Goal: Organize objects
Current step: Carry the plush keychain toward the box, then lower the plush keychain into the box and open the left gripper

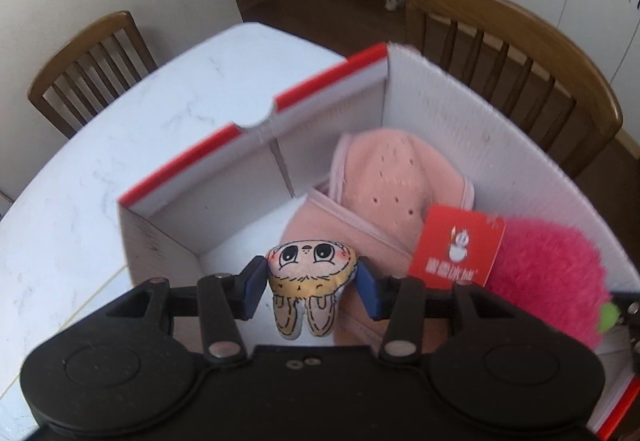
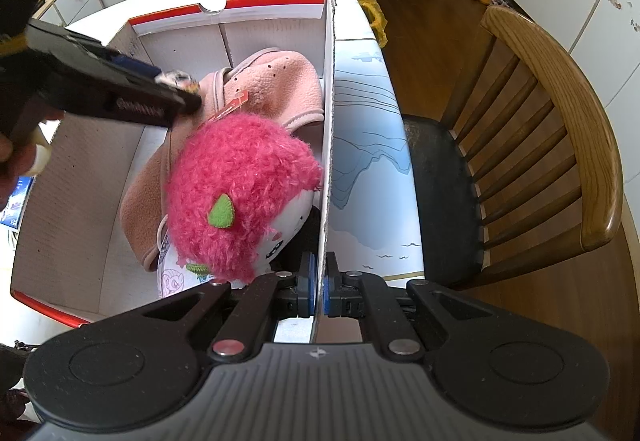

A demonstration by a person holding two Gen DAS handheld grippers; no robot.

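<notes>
- The left gripper (image 1: 311, 283) had its fingers (image 1: 251, 289) partly apart and pressed on either side of a small cartoon-face plush (image 1: 310, 281), which hung between the blue pads above the inside of the box. The right gripper (image 2: 319, 291) had its fingers (image 2: 306, 291) closed almost fully on the thin right-hand wall of the box, one pad inside and one outside.
- The counter (image 1: 132, 113), white and marbled, carried the box; in the left wrist view its bare top spread from 9 to 12 o'clock.
- Two wooden chairs stood by it: one (image 1: 90, 65) at 10 o'clock in the left wrist view, another (image 2: 532, 145) at 3 o'clock in the right wrist view.
- The open white cardboard box (image 2: 326, 89), red along its rim, filled the middle of both views.
- A pink fleece garment (image 1: 376, 197) lay in the box, at about 1 o'clock from the held plush.
- A fuzzy pink plush toy (image 2: 240, 185) with a green leaf rested partly on the garment, against the right wall.
- A red tag (image 1: 456, 245) stood between the garment and the fuzzy toy.
- The small cartoon-face plush, seen from the right wrist view at 10 o'clock, was just over the garment's edge.
</notes>
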